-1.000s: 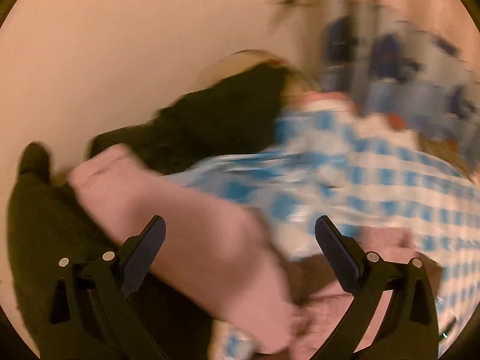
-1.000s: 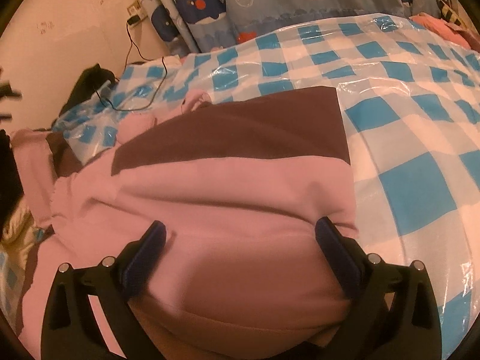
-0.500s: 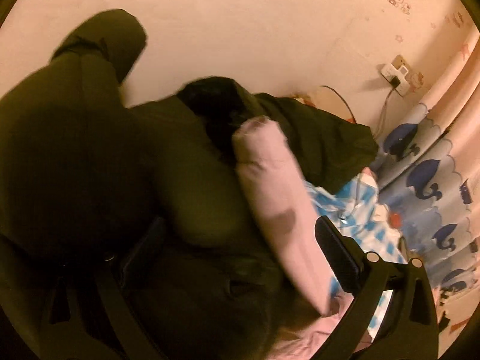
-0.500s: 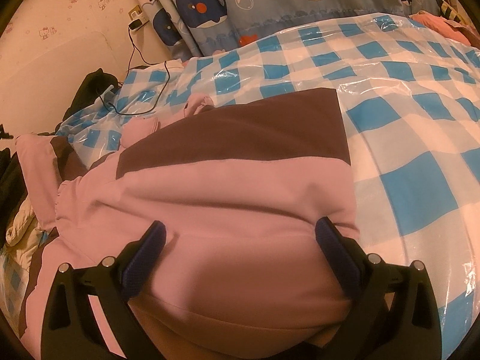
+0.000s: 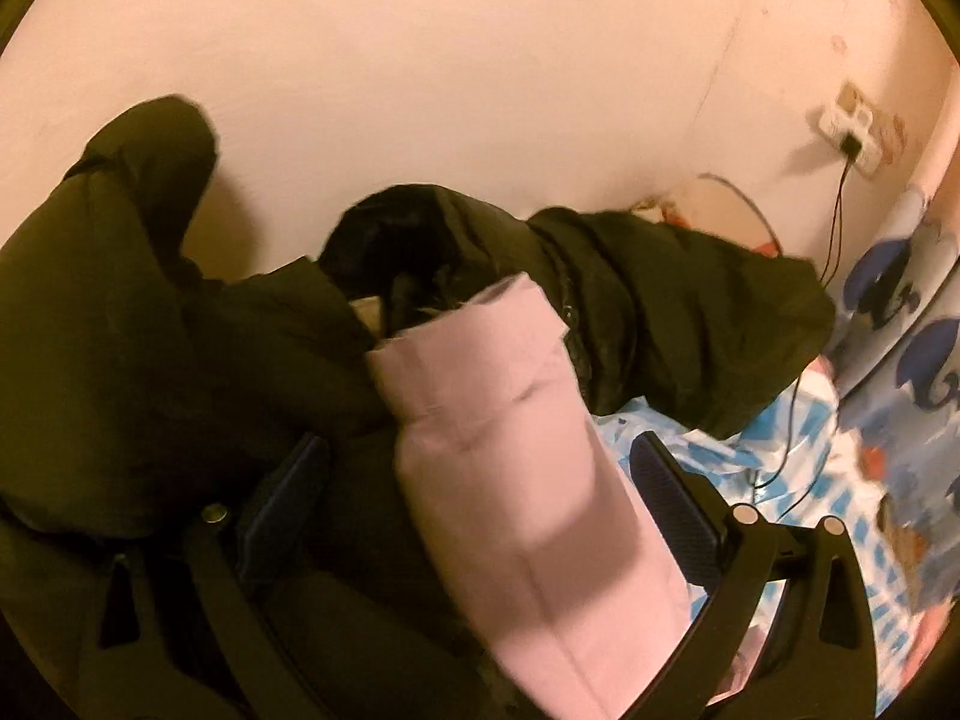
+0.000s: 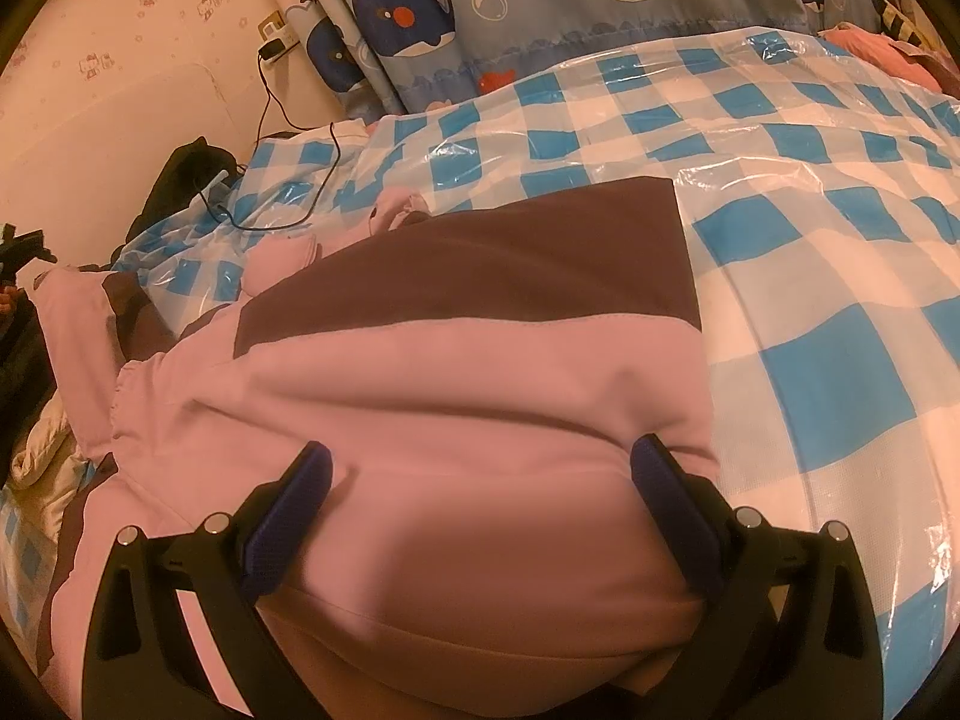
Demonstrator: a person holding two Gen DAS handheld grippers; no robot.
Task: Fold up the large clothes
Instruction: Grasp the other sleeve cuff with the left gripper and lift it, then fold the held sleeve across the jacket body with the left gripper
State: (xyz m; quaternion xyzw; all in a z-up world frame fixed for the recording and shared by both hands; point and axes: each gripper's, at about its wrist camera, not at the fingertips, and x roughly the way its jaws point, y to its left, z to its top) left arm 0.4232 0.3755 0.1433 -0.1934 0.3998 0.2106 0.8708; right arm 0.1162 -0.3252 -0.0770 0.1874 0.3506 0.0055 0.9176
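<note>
A large pink and brown garment lies on the blue-and-white checked plastic cover of a bed. My right gripper is open, hovering over the garment's pink body, its fingers apart on either side. In the left wrist view one pink sleeve of the garment runs up between the jaws of my left gripper, which are wide open and not closed on it. The sleeve's cuff rests against a dark green coat.
The dark green coat is heaped by the pink wall. A wall socket with a black cable trailing onto the bed is at the corner. Whale-print curtains hang behind the bed. More clothes lie at the far right.
My left gripper has swung left from the bed toward the wall and coat, and now sits around the pink sleeve. My right gripper has barely moved.
</note>
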